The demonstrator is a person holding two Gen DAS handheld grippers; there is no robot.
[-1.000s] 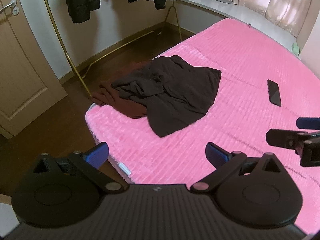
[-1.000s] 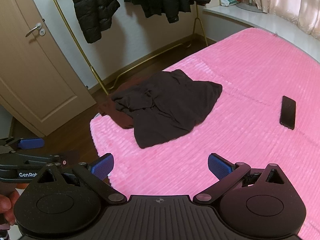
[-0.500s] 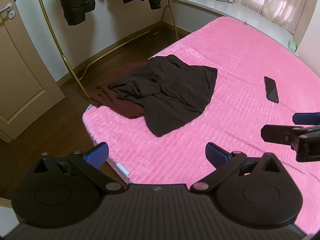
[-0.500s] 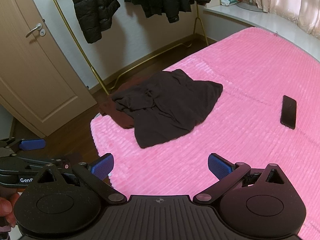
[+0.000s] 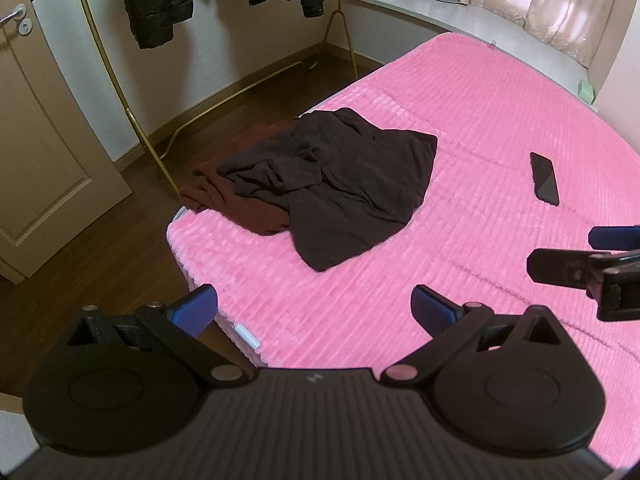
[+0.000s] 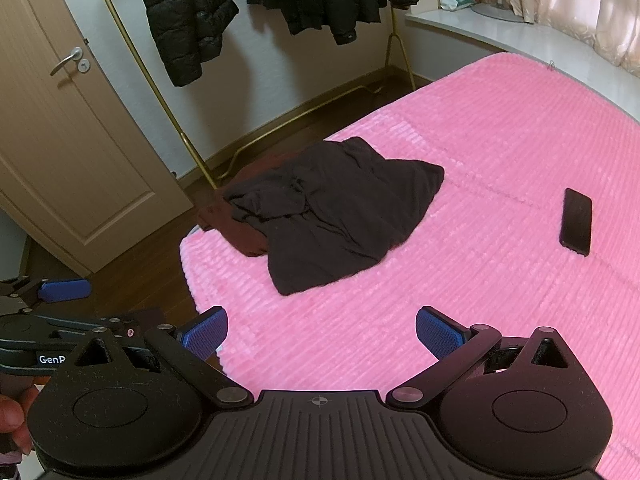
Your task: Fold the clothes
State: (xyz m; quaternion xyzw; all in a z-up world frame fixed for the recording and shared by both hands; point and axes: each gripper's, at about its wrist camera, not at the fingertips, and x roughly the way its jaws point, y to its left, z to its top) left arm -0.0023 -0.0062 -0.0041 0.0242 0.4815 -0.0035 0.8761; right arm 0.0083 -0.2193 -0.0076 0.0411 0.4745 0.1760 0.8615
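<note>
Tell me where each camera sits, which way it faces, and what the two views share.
Left wrist: rides the left gripper, open, facing the pink ribbed bedspread and crumpled dark brown garment; the right gripper pokes in at right.
Right wrist: rides the right gripper, open, facing the same way; the left gripper and a hand show at left.
Shared: dark brown garment over a maroon garment, flat black phone, hanging black jackets, beige door.
</note>
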